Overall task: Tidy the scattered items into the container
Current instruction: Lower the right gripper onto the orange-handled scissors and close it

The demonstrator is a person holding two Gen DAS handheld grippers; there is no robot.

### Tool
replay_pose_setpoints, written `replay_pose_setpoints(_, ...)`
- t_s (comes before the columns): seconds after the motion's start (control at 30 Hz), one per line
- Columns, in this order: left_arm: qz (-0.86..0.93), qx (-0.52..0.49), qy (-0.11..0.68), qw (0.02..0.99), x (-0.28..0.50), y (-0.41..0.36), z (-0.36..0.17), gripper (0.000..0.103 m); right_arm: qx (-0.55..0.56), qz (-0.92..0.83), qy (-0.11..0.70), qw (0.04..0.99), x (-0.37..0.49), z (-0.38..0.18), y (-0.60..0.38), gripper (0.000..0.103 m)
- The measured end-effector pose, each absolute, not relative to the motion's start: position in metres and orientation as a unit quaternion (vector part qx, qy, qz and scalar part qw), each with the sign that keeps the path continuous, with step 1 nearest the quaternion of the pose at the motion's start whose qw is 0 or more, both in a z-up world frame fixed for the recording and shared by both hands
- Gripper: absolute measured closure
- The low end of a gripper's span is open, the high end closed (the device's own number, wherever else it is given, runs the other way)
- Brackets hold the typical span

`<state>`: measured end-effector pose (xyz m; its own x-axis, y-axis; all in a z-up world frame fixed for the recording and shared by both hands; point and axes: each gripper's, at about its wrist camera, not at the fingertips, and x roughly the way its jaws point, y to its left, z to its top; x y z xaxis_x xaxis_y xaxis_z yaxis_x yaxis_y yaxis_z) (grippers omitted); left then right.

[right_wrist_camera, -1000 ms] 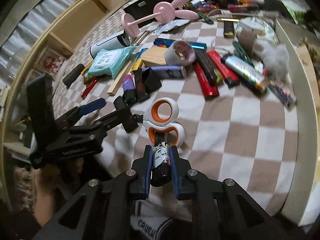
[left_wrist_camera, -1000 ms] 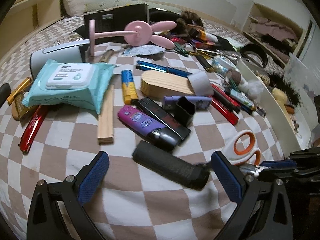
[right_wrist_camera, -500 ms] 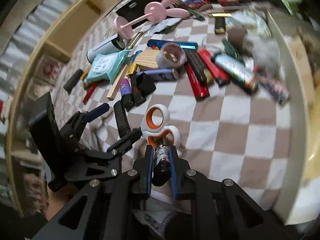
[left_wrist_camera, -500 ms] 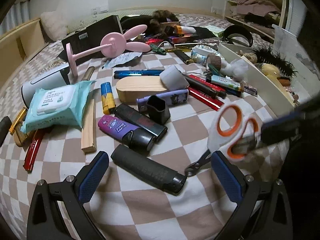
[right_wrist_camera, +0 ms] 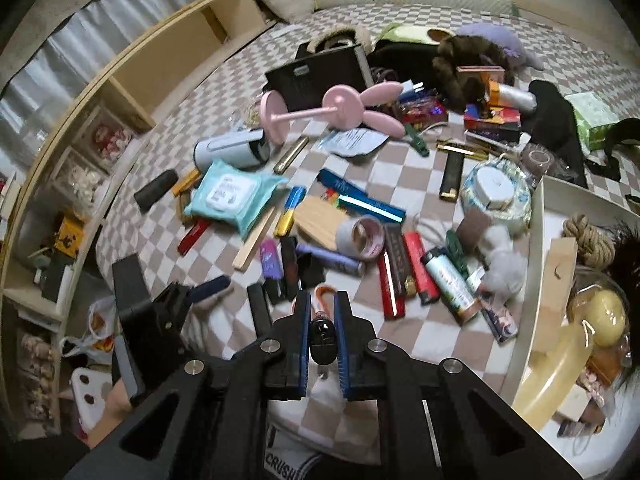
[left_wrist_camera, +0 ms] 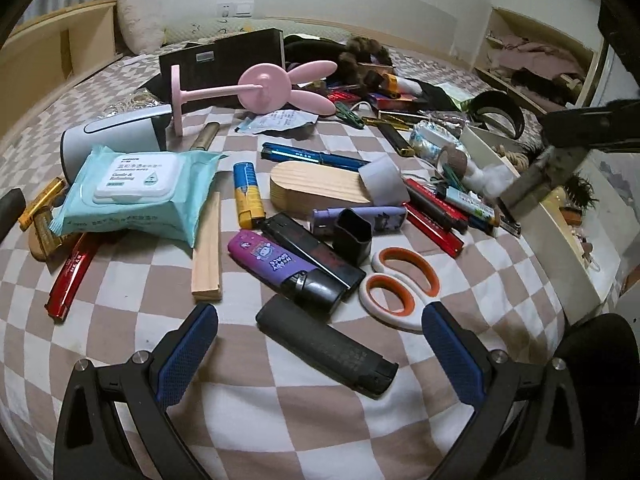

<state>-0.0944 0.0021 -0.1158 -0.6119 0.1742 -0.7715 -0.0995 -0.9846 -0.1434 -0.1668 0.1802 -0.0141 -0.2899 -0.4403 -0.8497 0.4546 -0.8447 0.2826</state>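
1. Left tongs [left_wrist_camera: 320, 344] are spread, straddling the black lighter [left_wrist_camera: 326, 350], whose long axis runs slantwise across the gap.
2. Right tongs [right_wrist_camera: 322, 320] pinch a small dark lighter [right_wrist_camera: 322, 338]; the container [right_wrist_camera: 536, 280] lies to their right on the bed.

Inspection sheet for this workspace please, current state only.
Surface: checkered bedspread, heavily littered.
Job's things: scissors, black lighter and wipes pack lying loose; white tray at right, partly filled.
Clutter: pink rabbit-eared stand, black box.
Grippers: left gripper open, black lighter ahead of it; right gripper shut on a small dark item, identity unclear.
Cables: thin white cord by the stand.
Surroundings: wooden shelving beside the bed.
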Motion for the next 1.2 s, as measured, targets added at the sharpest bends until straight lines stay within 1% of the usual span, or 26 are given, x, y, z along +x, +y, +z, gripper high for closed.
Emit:
replay_pose_setpoints(0.13,0.895,-0.437,-0.041,0.076,-0.094,0.002,-0.117,0.0,0.533,-0.811,0.028,0.238,-0.181,-0.033,0.185,0.091)
replay_pose_setpoints(0.27,0.896,-0.436,-0.047,0.071,-0.095,-0.001,-0.117,0.0,0.535,-0.819,0.013,0.207,-0.191,-0.052,0.197,0.091)
replay_pose_setpoints(0.3,0.896,-0.436,-0.05,0.069,-0.095,-0.003,-0.117,0.0,0.53,-0.824,0.013,0.201,-0.191,-0.052,0.2,0.089)
replay_pose_setpoints(0.37,0.897,-0.434,-0.059,0.062,-0.096,-0.007,-0.116,0.0,0.516,-0.835,0.019,0.193,-0.188,-0.051,0.203,0.054)
replay_pose_setpoints(0.4,0.898,-0.432,-0.063,0.057,-0.096,-0.01,-0.115,0.0,0.511,-0.837,0.021,0.194,-0.186,-0.051,0.203,0.015)
replay_pose_setpoints(0.43,0.899,-0.43,-0.068,0.053,-0.096,-0.013,-0.114,0.0,0.506,-0.838,0.024,0.204,-0.182,-0.052,0.201,0.011)
replay_pose_setpoints(0.57,0.905,-0.413,-0.101,0.021,-0.096,-0.034,-0.108,0.0,0.493,-0.834,0.052,0.243,-0.16,-0.062,0.183,0.011)
replay_pose_setpoints(0.7,0.903,-0.406,-0.142,-0.01,-0.096,-0.056,-0.106,0.0,0.483,-0.829,0.096,0.265,-0.141,-0.09,0.159,0.011)
replay_pose_setpoints(0.73,0.901,-0.406,-0.152,-0.017,-0.096,-0.061,-0.106,0.0,0.481,-0.828,0.103,0.269,-0.139,-0.095,0.154,0.013)
replay_pose_setpoints(0.77,0.901,-0.405,-0.157,-0.022,-0.096,-0.064,-0.106,0.0,0.478,-0.828,0.11,0.272,-0.137,-0.1,0.15,0.016)
replay_pose_setpoints(0.83,0.899,-0.404,-0.165,-0.03,-0.097,-0.068,-0.106,0.0,0.473,-0.826,0.124,0.278,-0.132,-0.11,0.141,0.036)
replay_pose_setpoints(0.9,0.898,-0.405,-0.168,-0.032,-0.097,-0.069,-0.107,0.0,0.473,-0.824,0.137,0.28,-0.132,-0.118,0.133,0.047)
replay_pose_setpoints(0.97,0.898,-0.407,-0.167,-0.032,-0.098,-0.069,-0.108,0.0,0.469,-0.826,0.137,0.282,-0.133,-0.123,0.129,0.047)
replay_pose_setpoints(1.07,0.898,-0.41,-0.157,-0.03,-0.099,-0.066,-0.108,0.0,0.464,-0.828,0.113,0.292,-0.136,-0.124,0.129,0.047)
replay_pose_setpoints(1.17,0.898,-0.413,-0.149,-0.027,-0.1,-0.063,-0.11,0.0,0.459,-0.829,0.117,0.297,-0.136,-0.128,0.126,0.047)
replay_pose_setpoints(1.2,0.898,-0.413,-0.148,-0.026,-0.1,-0.063,-0.11,0.0,0.457,-0.829,0.12,0.298,-0.135,-0.129,0.125,0.045)
